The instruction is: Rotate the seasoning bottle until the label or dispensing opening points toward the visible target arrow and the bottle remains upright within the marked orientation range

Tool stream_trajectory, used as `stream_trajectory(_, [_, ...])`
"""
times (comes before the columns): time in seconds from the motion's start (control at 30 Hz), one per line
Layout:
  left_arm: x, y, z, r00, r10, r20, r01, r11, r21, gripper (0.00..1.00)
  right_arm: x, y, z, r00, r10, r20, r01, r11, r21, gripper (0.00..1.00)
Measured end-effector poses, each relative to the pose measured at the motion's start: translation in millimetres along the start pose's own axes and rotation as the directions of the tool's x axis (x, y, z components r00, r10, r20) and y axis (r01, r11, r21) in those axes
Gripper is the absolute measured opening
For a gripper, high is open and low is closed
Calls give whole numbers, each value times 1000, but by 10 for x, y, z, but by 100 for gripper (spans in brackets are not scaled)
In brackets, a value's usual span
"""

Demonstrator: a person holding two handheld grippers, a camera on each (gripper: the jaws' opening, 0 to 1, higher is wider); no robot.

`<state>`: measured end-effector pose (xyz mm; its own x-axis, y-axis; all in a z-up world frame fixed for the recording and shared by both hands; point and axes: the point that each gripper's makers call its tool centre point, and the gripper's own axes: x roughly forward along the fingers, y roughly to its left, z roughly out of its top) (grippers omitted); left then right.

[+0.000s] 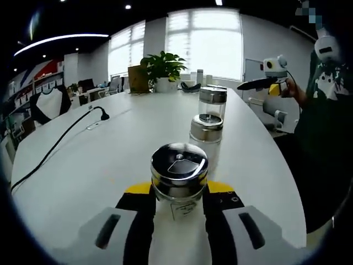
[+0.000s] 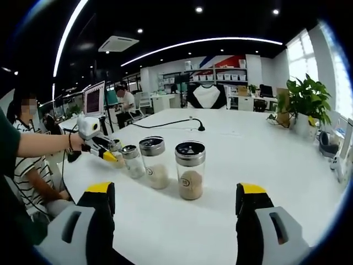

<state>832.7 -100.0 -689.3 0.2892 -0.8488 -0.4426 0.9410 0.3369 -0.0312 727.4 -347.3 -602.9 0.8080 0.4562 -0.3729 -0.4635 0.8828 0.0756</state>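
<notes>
Three glass bottles stand upright in a row on the white table (image 1: 99, 160). In the left gripper view, the left gripper (image 1: 177, 203) is clamped on the nearest bottle (image 1: 179, 175), its jaws pressing both sides just under the steel lid. Just behind that bottle stands the middle bottle (image 1: 206, 132), and behind that the far bottle (image 1: 213, 101). The right gripper (image 2: 176, 201) hangs in front of the row, its jaws wide apart, holding nothing. A potted plant (image 1: 163, 69) sits well beyond the row.
</notes>
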Motion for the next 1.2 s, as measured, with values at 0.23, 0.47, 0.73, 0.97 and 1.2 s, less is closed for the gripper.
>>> stream_trajectory(0.23, [5, 16, 9, 1000, 7, -14, -7, 1000, 14, 35, 19, 8, -32, 1000, 6, -8, -6, 1000, 8, 93])
stream_trajectory(0.47, [18, 27, 21, 999, 33, -22, -32, 999, 18, 35, 39, 11, -28, 1000, 9, -10, -9, 1000, 6, 93])
stream_trajectory(0.73, [-6, 24, 19, 998, 58, -14, -58, 998, 1, 35, 39, 20, -51, 1000, 11, -14, -10, 1000, 9, 93])
stream_trajectory(0.97, [-21, 14, 29, 996, 90, -2, -90, 996, -18, 35, 42, 42, -56, 1000, 18, -8, -18, 1000, 16, 92])
stream_trajectory(1.2, [-27, 11, 31, 991, 137, 2, -137, 990, -42, 35, 35, 38, -57, 1000, 16, -8, -16, 1000, 17, 92])
